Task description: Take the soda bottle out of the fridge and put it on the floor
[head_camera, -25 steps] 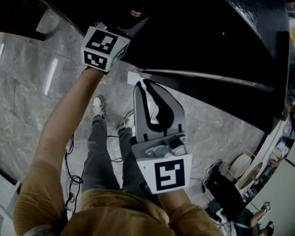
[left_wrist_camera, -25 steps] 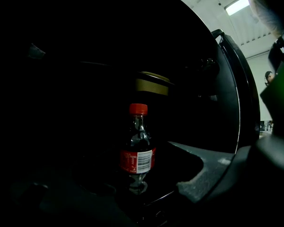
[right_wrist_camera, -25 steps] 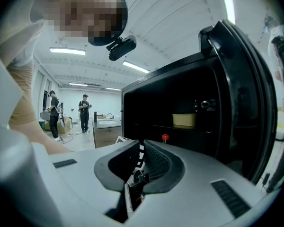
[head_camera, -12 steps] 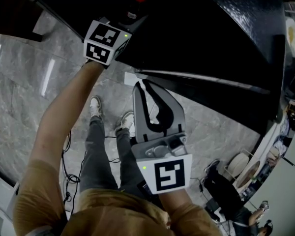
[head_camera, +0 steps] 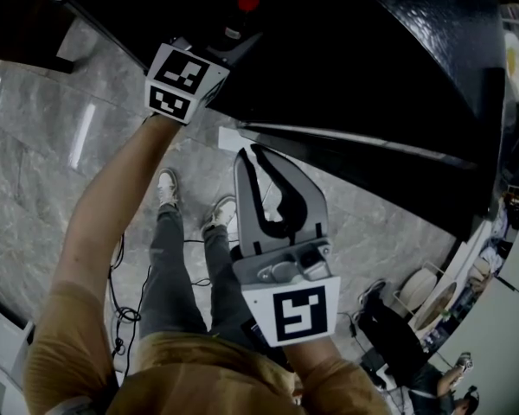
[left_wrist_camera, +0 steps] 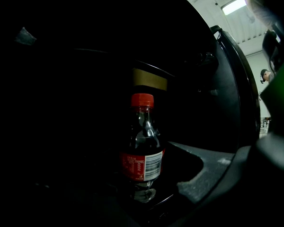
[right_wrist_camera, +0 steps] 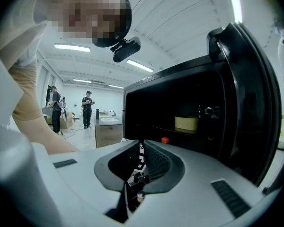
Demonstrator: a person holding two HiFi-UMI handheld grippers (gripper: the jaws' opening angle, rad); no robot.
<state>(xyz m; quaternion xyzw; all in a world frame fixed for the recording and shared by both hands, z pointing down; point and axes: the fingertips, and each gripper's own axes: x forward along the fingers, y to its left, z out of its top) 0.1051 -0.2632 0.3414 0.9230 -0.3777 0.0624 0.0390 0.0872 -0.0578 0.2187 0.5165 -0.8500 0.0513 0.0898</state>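
- Red is the one bright spot in the dark. It is the cap (head_camera: 248,1) of the soda bottle (left_wrist_camera: 142,148), which stands upright inside the black fridge (head_camera: 389,76).
- Little has changed over the last second. The left claw (head_camera: 216,48) has crept a touch further into the fridge opening, and the cap shows slightly lower in the head view. The right claw (head_camera: 253,156) has only sunk a shade toward the person's body.
- I read that as the end of the reach, not yet the grab. The bottle is unlifted, and the grey stone floor (head_camera: 43,154) has nothing set on it yet.
- The left claw's jaws are spread. One jaw shows as a grey curve just right of the bottle, with a dark gap between the two.
- The other jaw is lost in the gloom, so I judge rather than see that the bottle sits between them.
- The bottle stands dead centre in the left gripper view, close ahead, with its label about level with the visible jaw.
- The right claw's jaws are pressed together on nothing. It is held outside the fridge, well apart from the bottle.
- The likely next move is a squeeze on the bottle's body, with care that the smooth plastic doesn't slip.
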